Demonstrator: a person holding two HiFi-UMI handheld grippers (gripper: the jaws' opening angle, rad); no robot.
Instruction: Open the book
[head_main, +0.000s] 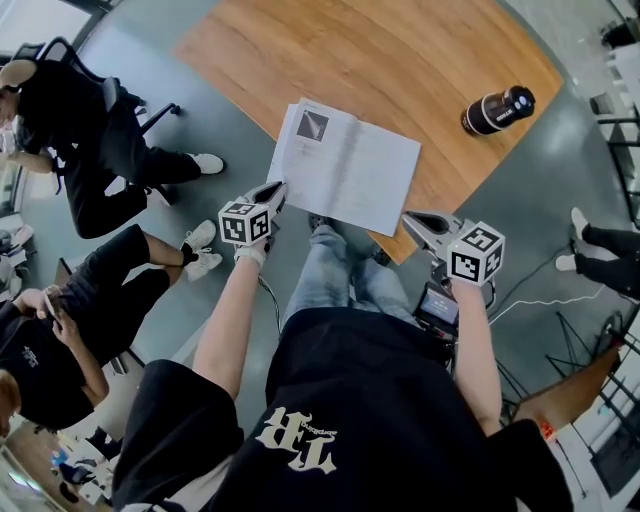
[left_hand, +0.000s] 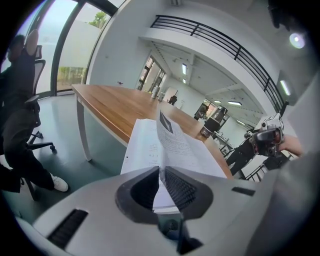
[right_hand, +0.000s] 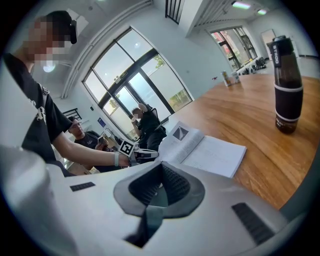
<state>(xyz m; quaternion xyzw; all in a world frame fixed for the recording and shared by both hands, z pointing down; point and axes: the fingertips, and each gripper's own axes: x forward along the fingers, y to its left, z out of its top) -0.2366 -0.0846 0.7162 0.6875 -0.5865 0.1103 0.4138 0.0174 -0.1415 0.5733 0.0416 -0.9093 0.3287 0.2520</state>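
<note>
- While the thin white soft-cover book (head_main: 345, 165) lies spread open at the near corner of the light-brown wooden table (head_main: 420, 50), with its left side hanging over the table's edge, both tools sit at its near end.
- The grey plastic left gripper (left_hand: 161, 175) has its jaws drawn almost together. They nip the edge of a single white printed page (left_hand: 175, 145), which stands up between the ribbed pads.
- The grey plastic right gripper (right_hand: 160, 172) has its jaws together on nothing. It hovers just beside the book's near right corner, and it doesn't seem to touch.
- Handling call: this looks like a light, floppy thing.
  - The leaves look thin and easy to crease or tear, so a gentle pinch at the outer margin, away from the spine, looks right.
  - The cover may slide on smooth wood, so the free tool could pin the other half.
- Progress looks near complete — both halves of the book are showing.
- One container is in view — a dark cylindrical bottle (head_main: 497, 110) with a pale band. It stands upright with its lid on, well apart from the book, and I can't tell what is inside.
</note>
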